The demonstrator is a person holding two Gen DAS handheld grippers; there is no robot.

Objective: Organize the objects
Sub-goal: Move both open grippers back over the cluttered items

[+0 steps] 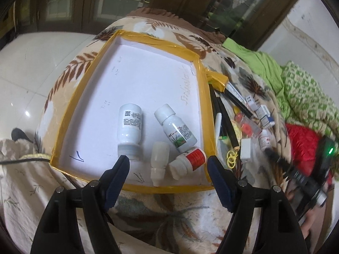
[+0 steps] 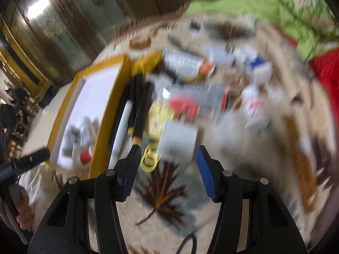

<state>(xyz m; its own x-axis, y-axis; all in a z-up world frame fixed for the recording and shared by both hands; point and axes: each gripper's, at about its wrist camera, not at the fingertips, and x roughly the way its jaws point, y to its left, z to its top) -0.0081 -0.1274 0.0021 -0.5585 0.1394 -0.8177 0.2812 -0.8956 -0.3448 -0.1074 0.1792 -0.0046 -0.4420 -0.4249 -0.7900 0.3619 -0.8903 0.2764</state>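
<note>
The left gripper (image 1: 168, 163) is hovering at the near edge of the shallow white tray with yellow-taped rim (image 1: 203, 97), jaws spread wide and holding nothing. Just beyond its fingertips, four small bottles are lying on their sides in the tray's near end — a translucent white dropper bottle (image 1: 159, 158), a white bottle with a red label (image 1: 190, 158), a white bottle with a green-printed label (image 1: 177, 130) and a white bottle with a QR-code label (image 1: 129, 124) — apparently grouped there as sorted items.

The right gripper (image 2: 168, 153) is also standing wide open and empty, pointing at a small white rectangular box (image 2: 178, 140) lying on the leaf-patterned blanket (image 2: 167, 192); the view is blurring, so contact cannot be judged. Beside the box, yellow rings (image 2: 150, 158) are lying, and farther off black pens (image 2: 139, 105) are resting along the tray's outer wall, seemingly unsorted — likely pending.
</note>
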